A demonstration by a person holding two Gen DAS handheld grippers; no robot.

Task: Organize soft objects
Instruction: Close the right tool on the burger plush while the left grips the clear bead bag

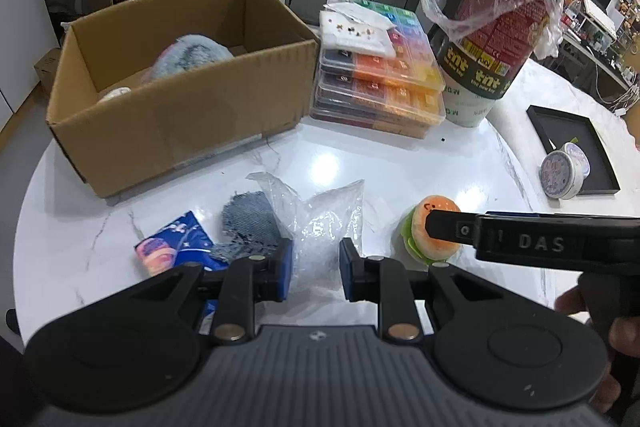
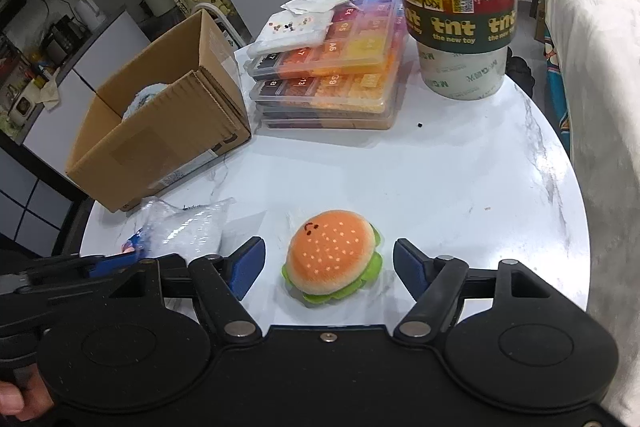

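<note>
Down at the bottom of both wrist views the gripper bodies fill the frame and cover the near edge of the white marble table point(image 2: 460, 163).

In the left wrist view, the left gripper point(image 1: 316, 267) has its blue pads pinched onto a clear plastic bag point(image 1: 320, 223) of pale, bead-like filling. The bag's lower part is lost between the pads, and how much of it clears the table cannot be told. Left of it, a sequinned blue-grey pouch point(image 1: 250, 225) and a colourful printed packet point(image 1: 176, 247) are partly covered by the gripper's linkage.

At right centre of that view the right gripper's black finger crosses in front of the plush burger point(image 1: 434, 235), hiding part of it.

In the right wrist view the burger point(image 2: 332, 261) is whole. It is an orange bun with pale dots, a small stitched face and a green lettuce frill, lying on the table at lower centre. The right gripper point(image 2: 330, 267) stands wide around it, pads apart from the toy on both sides.

In the upper left, the open cardboard box point(image 1: 180, 115) holds a fuzzy blue-grey soft thing point(image 1: 192, 55), mostly hidden by the box wall. Something pale beside it is too cut off to identify. Stacked bead organiser cases point(image 2: 332, 75) sit at upper centre. The tall printed tub point(image 2: 460, 15) is cropped by the top of the frame in the right wrist view.
</note>
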